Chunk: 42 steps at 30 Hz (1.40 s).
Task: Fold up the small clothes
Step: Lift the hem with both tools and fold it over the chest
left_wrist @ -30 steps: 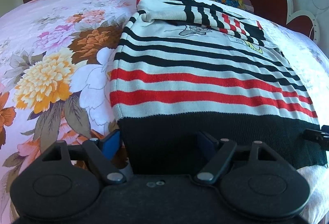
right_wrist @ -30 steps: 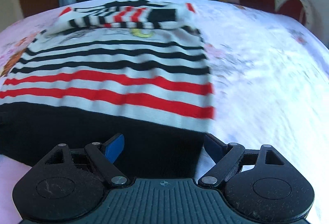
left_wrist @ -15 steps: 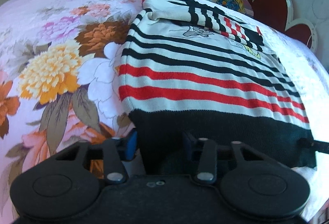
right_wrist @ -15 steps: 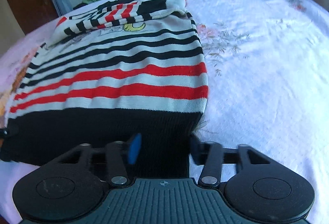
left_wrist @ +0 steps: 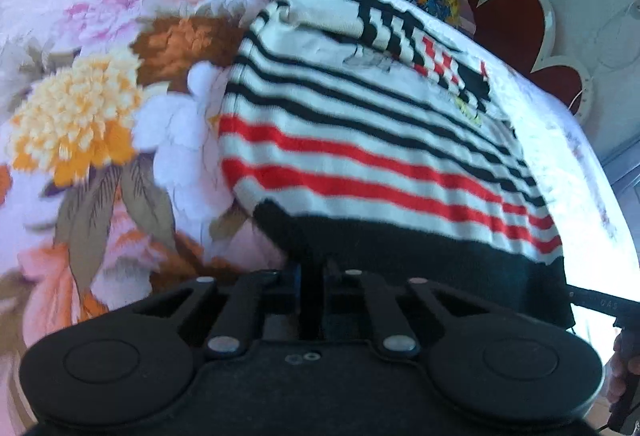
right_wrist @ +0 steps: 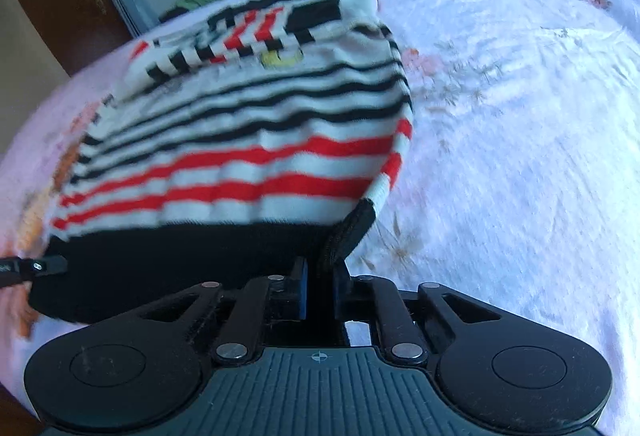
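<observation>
Striped sweater (left_wrist: pixel 372 140) lying on floral bedsheet (left_wrist: pixel 80 124), sleeves folded across its far end. Left gripper (left_wrist: pixel 313 276) clamping black hem (left_wrist: pixel 400 260) at near-left corner, jaws having just been closing, fabric pinched between them. Right gripper (right_wrist: pixel 322 276) gripping hem's near-right corner (right_wrist: pixel 348 232), jaws likewise just closing on cloth. Near edge of sweater lifting off sheet at both corners; far end resting flat.

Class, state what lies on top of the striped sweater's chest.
A striped sleeve lies folded across the striped sweater, partly covering a printed picture beneath it; the rest of the print stays hidden.
</observation>
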{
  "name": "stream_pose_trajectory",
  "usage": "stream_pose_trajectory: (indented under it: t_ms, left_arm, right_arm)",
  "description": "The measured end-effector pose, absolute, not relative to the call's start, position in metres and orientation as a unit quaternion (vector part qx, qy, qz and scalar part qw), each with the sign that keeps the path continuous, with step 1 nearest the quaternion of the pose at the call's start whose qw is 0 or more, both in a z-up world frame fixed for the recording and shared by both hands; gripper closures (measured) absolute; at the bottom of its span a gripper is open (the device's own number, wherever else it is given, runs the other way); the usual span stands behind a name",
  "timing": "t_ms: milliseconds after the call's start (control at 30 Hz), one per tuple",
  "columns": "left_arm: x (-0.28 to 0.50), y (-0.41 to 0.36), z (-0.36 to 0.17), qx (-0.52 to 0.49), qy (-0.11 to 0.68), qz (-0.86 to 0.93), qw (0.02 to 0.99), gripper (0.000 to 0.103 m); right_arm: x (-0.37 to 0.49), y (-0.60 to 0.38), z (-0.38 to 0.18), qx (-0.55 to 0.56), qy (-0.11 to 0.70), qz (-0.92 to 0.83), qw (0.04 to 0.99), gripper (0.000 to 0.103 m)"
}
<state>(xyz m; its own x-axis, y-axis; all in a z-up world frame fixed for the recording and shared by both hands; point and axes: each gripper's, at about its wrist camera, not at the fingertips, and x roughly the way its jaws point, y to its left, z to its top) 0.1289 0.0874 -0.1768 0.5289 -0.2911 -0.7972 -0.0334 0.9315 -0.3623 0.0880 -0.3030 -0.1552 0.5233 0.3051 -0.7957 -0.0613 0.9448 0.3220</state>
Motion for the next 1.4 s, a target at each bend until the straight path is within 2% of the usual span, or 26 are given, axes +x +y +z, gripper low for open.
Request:
stream_pose_trajectory:
  t_ms: [333,667,833,1067,1333,1400]
  left_arm:
    - [0.175,0.082,-0.124,-0.157,0.401,-0.102,0.897,0.096]
    - [0.284,0.078,-0.107,-0.172,0.35,-0.082,0.917,0.096]
    - [0.349,0.079,-0.11,-0.193,0.339,-0.069,0.918,0.096]
    - [0.436,0.076,-0.133,-0.196,0.362,-0.031,0.911,0.096]
    - [0.487,0.083,-0.16,-0.202,0.391,0.012,0.898,0.096]
    - [0.497,0.084,-0.164,-0.205,0.404,0.019,0.891,0.092]
  right_arm:
    - [0.134,-0.298,-0.1,0.134,0.389,0.131,0.902,0.097]
    - [0.247,-0.303,-0.088,0.159,0.331,0.121,0.922,0.097]
    - [0.325,-0.312,-0.096,0.188,0.334,0.117,0.916,0.097]
    - [0.415,-0.322,-0.119,0.201,0.359,0.105,0.906,0.098]
    - [0.478,-0.326,-0.151,0.217,0.39,0.087,0.891,0.097]
    - [0.49,-0.326,-0.156,0.219,0.398,0.087,0.887,0.097]
